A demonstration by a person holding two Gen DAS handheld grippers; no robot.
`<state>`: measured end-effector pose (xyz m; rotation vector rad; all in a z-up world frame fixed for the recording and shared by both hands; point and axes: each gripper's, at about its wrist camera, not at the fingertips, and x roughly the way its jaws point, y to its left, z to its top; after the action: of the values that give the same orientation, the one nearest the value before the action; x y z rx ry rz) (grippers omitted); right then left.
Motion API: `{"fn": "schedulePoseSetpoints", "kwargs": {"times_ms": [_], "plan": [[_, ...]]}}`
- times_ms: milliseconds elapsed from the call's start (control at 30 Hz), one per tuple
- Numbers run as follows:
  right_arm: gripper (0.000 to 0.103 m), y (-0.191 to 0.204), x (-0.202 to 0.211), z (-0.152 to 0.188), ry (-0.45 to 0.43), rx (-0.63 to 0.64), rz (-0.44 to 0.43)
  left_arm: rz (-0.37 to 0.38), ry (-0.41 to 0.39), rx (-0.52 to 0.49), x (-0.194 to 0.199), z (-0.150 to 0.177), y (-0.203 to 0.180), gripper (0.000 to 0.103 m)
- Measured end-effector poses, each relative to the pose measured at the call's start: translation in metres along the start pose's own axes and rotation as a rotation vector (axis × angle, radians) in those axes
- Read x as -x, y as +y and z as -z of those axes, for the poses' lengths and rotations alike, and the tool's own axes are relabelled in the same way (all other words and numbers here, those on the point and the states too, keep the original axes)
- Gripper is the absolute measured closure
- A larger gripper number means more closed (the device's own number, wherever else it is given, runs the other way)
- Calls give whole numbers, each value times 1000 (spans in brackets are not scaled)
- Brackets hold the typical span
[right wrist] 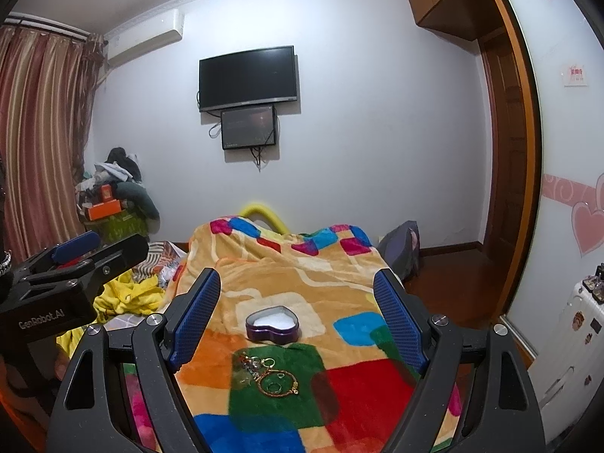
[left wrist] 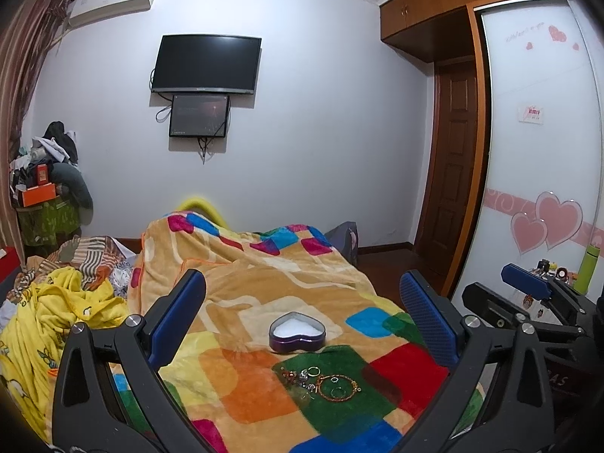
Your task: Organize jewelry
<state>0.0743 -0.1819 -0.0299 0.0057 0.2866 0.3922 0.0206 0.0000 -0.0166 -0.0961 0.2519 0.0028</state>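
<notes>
A purple heart-shaped box (left wrist: pixel 297 333) with a white lining stands open on the colourful blanket (left wrist: pixel 245 287); it also shows in the right wrist view (right wrist: pixel 272 323). Just in front of it, on a green patch, lies a small pile of jewelry (left wrist: pixel 321 377): a gold bracelet, rings and small pieces, also in the right wrist view (right wrist: pixel 270 374). My left gripper (left wrist: pixel 302 321) is open and empty above the blanket. My right gripper (right wrist: pixel 298 317) is open and empty, to the right of the left one.
Yellow and striped bedding (left wrist: pixel 64 302) is heaped at the left. A wardrobe with heart stickers (left wrist: pixel 543 188) and a wooden door (left wrist: pixel 449 173) stand at the right. A white case with small items (right wrist: pixel 573 332) is at the far right. A TV (left wrist: pixel 205 64) hangs on the far wall.
</notes>
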Motion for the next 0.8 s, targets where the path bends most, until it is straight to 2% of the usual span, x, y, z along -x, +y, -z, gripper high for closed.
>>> {"fn": "schedulePoseSetpoints", "kwargs": {"times_ms": [167,367,467,667,800], "plan": [[22,-7,-26,14,82,1,29,-25,50,1,-24,12,7,0],[22,-19,-63,40,213,9,73,-76,173,12,-66,38,25,1],[22,-24,-77,54,279,11,74,-95,247,0,-88,54,32,6],[23,-33,-102,76,391,5,58,-76,410,19,-126,92,45,18],[32,-35,-116,86,445,-9,28,-49,490,14,-143,112,46,27]]}}
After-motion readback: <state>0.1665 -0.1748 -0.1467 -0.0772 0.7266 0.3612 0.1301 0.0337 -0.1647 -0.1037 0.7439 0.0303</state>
